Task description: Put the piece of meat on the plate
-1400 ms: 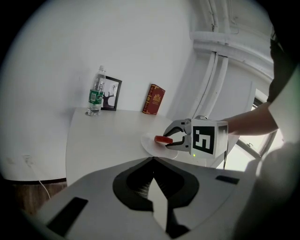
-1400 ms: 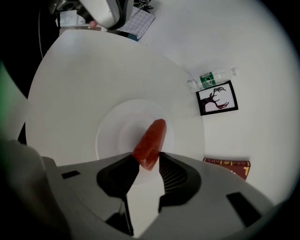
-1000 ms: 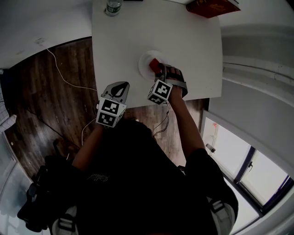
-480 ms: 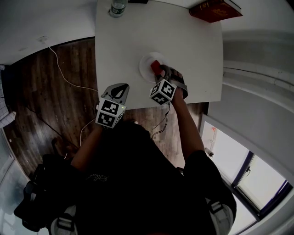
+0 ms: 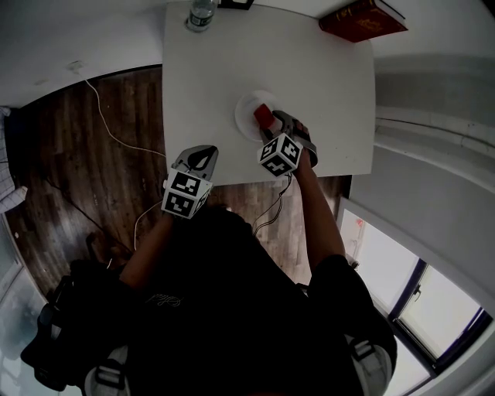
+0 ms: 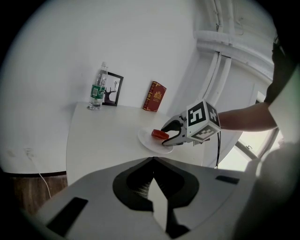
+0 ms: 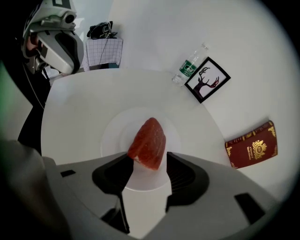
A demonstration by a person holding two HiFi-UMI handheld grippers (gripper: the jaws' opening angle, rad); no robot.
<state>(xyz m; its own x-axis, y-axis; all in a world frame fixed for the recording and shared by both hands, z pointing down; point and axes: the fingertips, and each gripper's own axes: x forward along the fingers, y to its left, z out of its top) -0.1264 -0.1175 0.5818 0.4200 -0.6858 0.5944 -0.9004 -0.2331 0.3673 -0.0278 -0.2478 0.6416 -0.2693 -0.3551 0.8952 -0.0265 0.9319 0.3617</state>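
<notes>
The red piece of meat lies on the small white plate near the table's front edge. My right gripper points steeply down over it; its jaws have just been opening and now stand either side of the meat, with a gap at the right pad. From the head view, the meat shows on the plate just beyond the right gripper. My left gripper hovers off the table's front edge, shut and empty. It looks across at the plate, meat and right gripper.
A water bottle and a framed deer picture stand at the white table's far edge. A red book leans at the far right corner. A white cable lies on the wooden floor to the left.
The right gripper has rolled, turning its marker cube, and its jaws have spread wider around the meat on the plate. The left gripper has stayed where it was.
</notes>
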